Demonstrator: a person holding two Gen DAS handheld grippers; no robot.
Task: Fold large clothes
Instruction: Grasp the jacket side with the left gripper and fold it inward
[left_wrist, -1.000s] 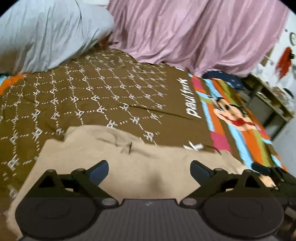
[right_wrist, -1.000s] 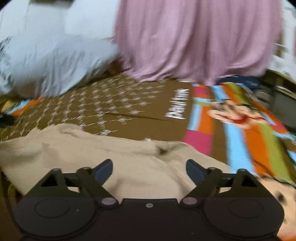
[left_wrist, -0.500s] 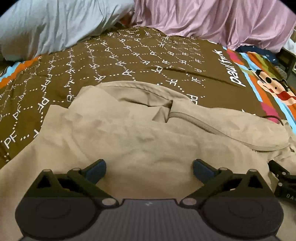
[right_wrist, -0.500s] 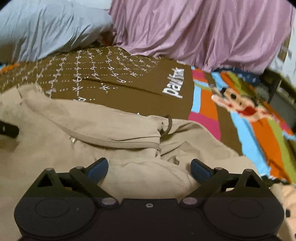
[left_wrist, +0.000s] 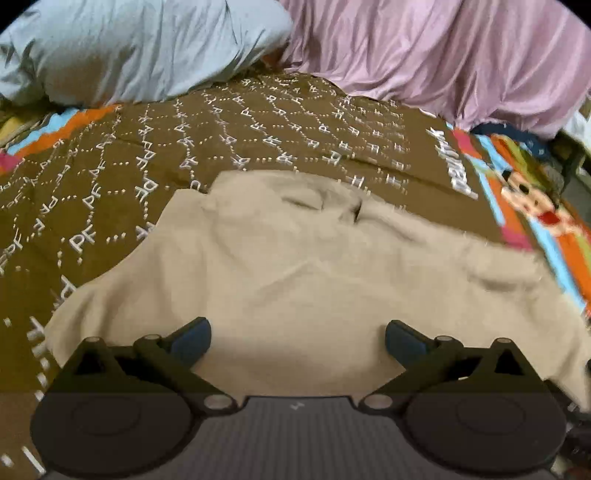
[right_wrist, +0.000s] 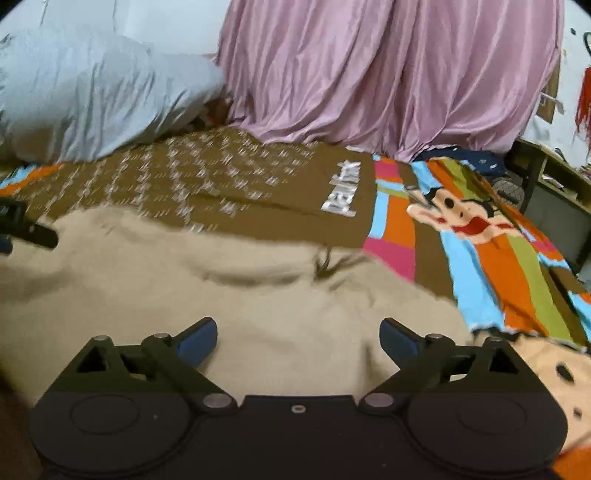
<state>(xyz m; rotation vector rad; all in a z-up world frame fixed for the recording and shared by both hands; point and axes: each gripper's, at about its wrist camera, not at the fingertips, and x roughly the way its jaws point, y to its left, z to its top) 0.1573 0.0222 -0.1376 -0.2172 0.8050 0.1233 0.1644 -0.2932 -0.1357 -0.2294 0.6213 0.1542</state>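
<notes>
A large beige garment lies spread and wrinkled on the brown patterned bedspread. My left gripper hovers over the garment's near part, open, with only cloth below its blue pads. In the right wrist view the same garment fills the lower left, with a dark drawstring at its far edge. My right gripper is open wide above it, nothing pinched. A black part of the left gripper shows at the far left of that view. Both views are motion-blurred.
A grey-blue pillow and draped pink fabric lie at the far end of the bed. A striped cartoon-print blanket covers the right side. A shelf stands beyond the bed's right edge.
Both cameras have shifted. Half a second ago the garment's zip and hood fold were sharp and close; now the cloth looks flatter, sits further out and is blurred. Both grippers stayed open.
</notes>
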